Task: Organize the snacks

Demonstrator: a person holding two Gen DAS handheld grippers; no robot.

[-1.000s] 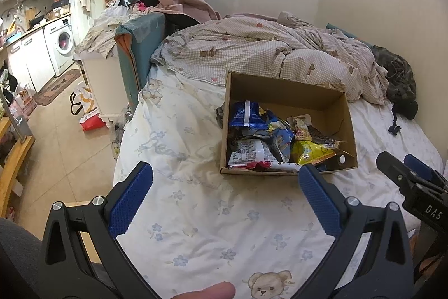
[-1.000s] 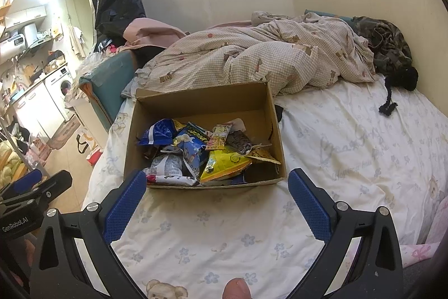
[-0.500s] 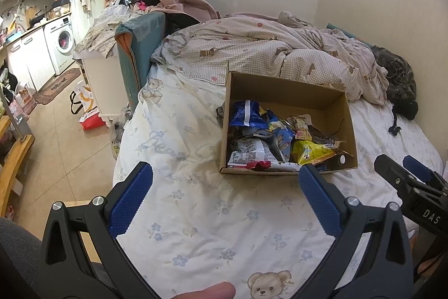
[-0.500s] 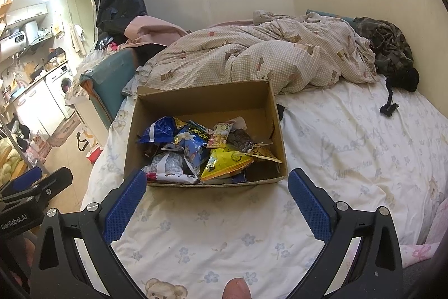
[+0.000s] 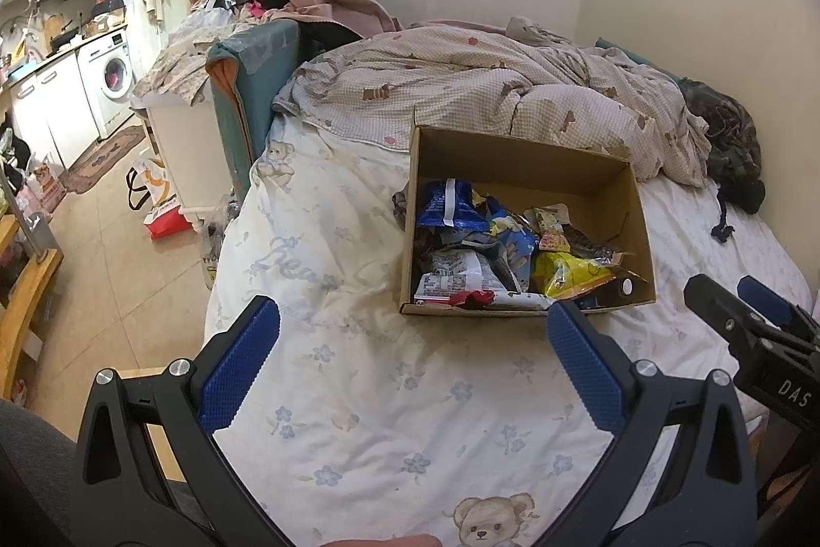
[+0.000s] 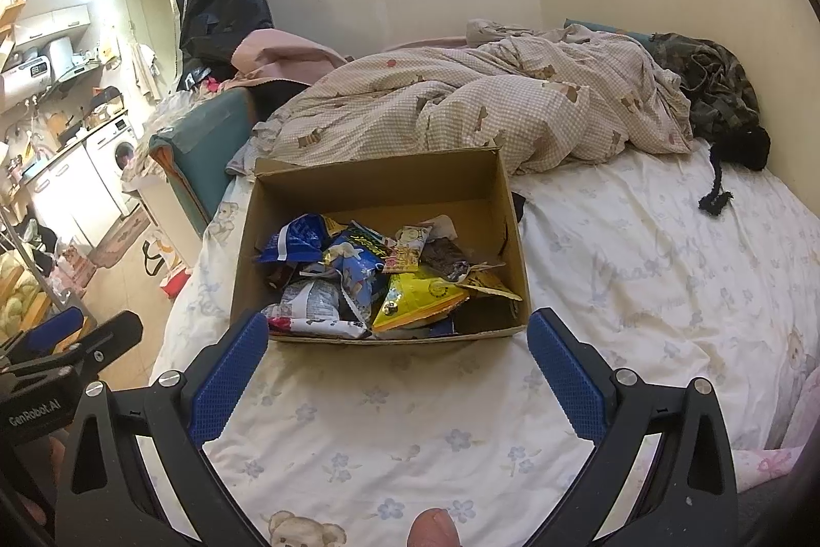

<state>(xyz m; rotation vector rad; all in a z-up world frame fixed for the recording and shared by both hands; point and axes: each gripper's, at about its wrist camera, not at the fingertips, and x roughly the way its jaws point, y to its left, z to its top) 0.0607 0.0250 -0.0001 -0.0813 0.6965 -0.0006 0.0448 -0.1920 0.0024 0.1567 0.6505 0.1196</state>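
Note:
An open cardboard box point(image 5: 517, 152) point(image 6: 379, 178) sits on the bed. It holds several snack packets: a blue bag point(image 5: 446, 206) point(image 6: 294, 239), a yellow bag point(image 5: 569, 275) point(image 6: 415, 298), a white packet point(image 5: 451, 272) point(image 6: 310, 306) and a dark one point(image 6: 446, 255). My left gripper point(image 5: 410, 342) is open and empty, short of the box's near left corner. My right gripper point(image 6: 397, 347) is open and empty, just before the box's near wall. Each gripper shows at the edge of the other's view point(image 5: 743, 316) point(image 6: 77, 337).
The bed has a white floral sheet point(image 5: 359, 383) point(image 6: 640, 270). A crumpled checked duvet point(image 5: 487, 85) point(image 6: 487, 101) lies behind the box, dark clothing point(image 6: 717, 90) at the far right. A teal headboard point(image 5: 256, 85) and the floor with a kitchen point(image 5: 77, 96) lie to the left.
Both views have shifted only slightly; the right gripper has come a little closer to the box. Both grippers stay open.

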